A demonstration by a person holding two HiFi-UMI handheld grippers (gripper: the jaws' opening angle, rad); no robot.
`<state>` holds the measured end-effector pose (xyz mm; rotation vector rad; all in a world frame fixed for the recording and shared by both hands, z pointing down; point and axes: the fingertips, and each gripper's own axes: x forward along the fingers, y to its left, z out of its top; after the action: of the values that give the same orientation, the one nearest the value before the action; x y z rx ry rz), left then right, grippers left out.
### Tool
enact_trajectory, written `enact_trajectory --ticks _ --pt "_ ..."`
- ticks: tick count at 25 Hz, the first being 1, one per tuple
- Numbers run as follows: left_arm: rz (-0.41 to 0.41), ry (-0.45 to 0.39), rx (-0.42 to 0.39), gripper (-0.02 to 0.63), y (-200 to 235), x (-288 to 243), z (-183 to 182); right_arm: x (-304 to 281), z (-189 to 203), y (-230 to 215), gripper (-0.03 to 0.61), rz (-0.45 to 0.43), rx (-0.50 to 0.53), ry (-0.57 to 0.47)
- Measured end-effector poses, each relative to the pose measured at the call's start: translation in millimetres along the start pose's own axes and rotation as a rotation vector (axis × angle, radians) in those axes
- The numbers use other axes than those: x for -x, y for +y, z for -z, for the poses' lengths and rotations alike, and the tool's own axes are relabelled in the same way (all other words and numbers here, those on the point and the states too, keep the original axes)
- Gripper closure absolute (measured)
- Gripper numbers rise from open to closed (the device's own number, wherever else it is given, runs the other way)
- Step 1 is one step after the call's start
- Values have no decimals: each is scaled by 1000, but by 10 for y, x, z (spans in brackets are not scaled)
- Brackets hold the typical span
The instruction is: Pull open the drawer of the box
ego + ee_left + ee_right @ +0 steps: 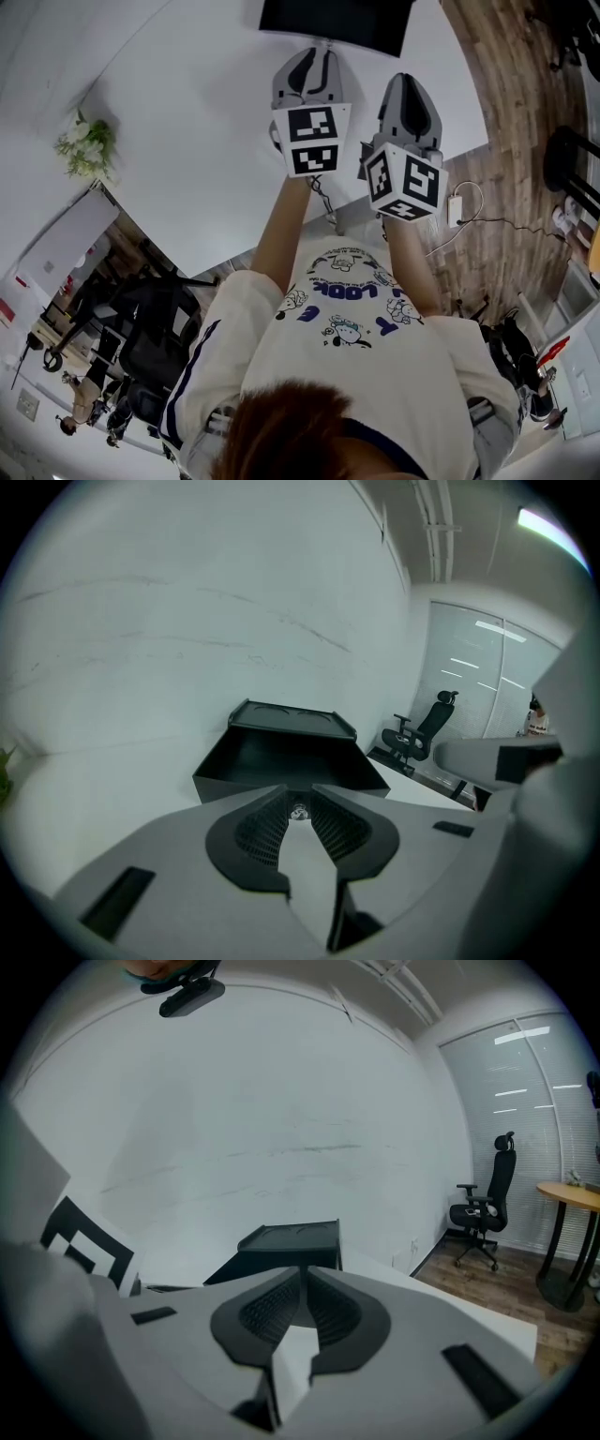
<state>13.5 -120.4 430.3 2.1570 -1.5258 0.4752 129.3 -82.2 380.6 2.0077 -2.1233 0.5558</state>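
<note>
The black box (pixel 337 23) stands at the far end of the white table (pixel 187 141). In the left gripper view its drawer (pixel 281 761) seems pulled out toward me, dark inside, under the box's tray-like top (pixel 291 722). My left gripper (pixel 316 52) reaches the drawer's front. Its jaws (pixel 299 803) are closed to a narrow gap on a small shiny knob (pixel 299 812). My right gripper (pixel 409 82) hovers beside it to the right, short of the box (pixel 291 1237). Its jaws (pixel 302 1274) meet at the tips with nothing between them.
A small plant (pixel 86 145) sits at the table's left edge. A plain white wall rises right behind the box. A cable and adapter (pixel 457 208) lie on the wooden floor at the right. An office chair (pixel 483 1208) and a round table (pixel 572 1199) stand farther off.
</note>
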Motion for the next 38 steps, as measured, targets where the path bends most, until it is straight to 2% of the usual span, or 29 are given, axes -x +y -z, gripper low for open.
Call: enact_trajectory --ticks 15,19,31,38 --pt "8 -174 -28 538 -79 565 -527 129 -332 240 535 -59 49 -60" --pt "9 -184 -59 538 -118 651 -567 165 -386 285 535 -74 53 -73" --pt "-1 -247 -89 538 -143 812 -710 229 -442 380 535 -104 74 -89" --pt "1 -253 -97 538 -144 869 -705 248 -442 410 535 -102 86 -84"
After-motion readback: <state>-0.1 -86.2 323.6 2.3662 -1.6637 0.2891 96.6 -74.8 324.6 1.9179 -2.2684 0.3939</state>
